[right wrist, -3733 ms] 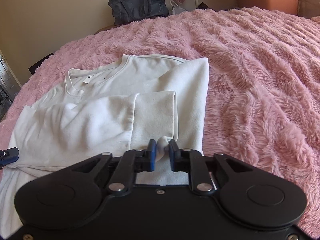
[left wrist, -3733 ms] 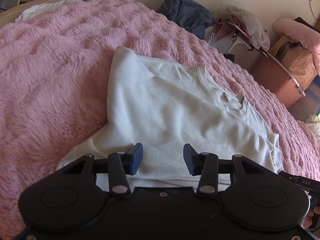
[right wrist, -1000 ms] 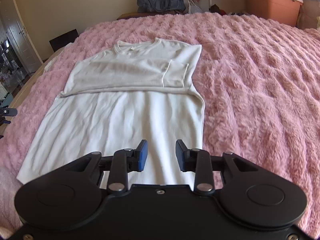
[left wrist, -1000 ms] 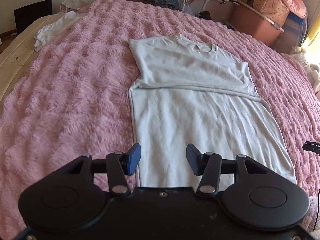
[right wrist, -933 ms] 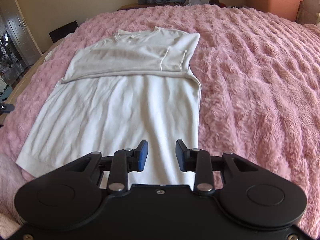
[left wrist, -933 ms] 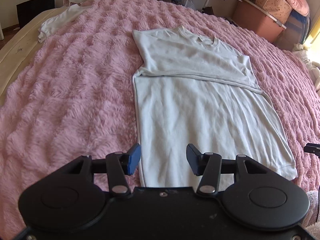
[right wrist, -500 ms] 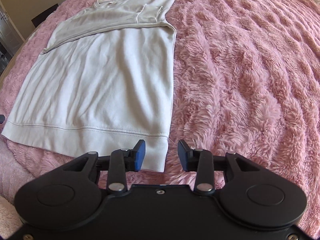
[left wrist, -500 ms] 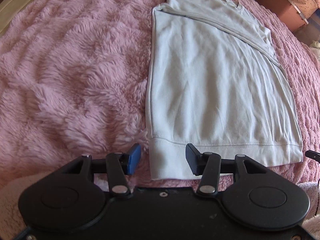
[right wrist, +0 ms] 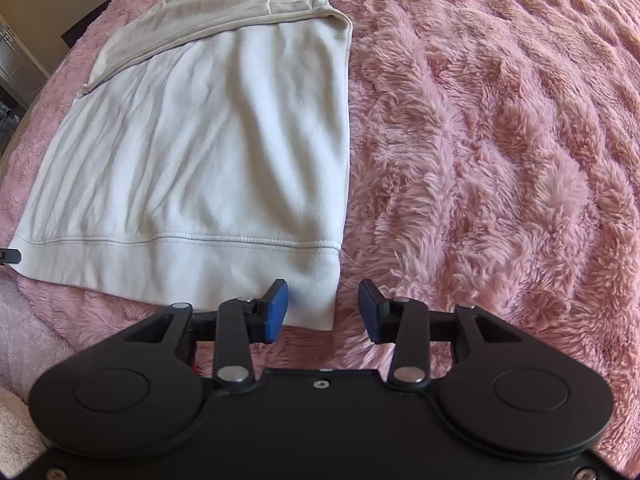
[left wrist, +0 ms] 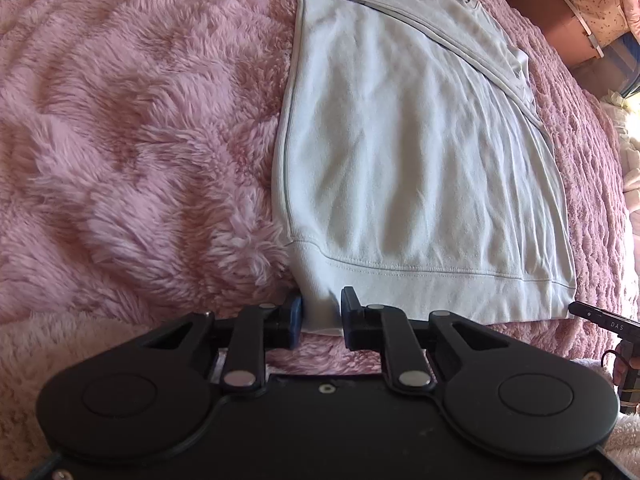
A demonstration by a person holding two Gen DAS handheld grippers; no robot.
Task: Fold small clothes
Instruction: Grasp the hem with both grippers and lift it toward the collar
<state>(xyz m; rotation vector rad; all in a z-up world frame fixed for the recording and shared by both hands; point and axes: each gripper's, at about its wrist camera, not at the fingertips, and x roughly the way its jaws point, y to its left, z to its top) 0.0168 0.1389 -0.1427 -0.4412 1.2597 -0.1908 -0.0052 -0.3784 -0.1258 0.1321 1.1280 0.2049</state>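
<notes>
Now that both have dropped from a high view to the hem of the white cotton sweatshirt on the pink plush bed cover, the left tongs are closing on its near-left corner, while the right tongs are opening astride the opposite corner, ungripped, readying the lengthwise fold.

The shirt lies flat on the blanket, with one claw at each near corner.

Open pink blanket either side of the flat sweatshirt; storage boxes beyond the far edge.
</notes>
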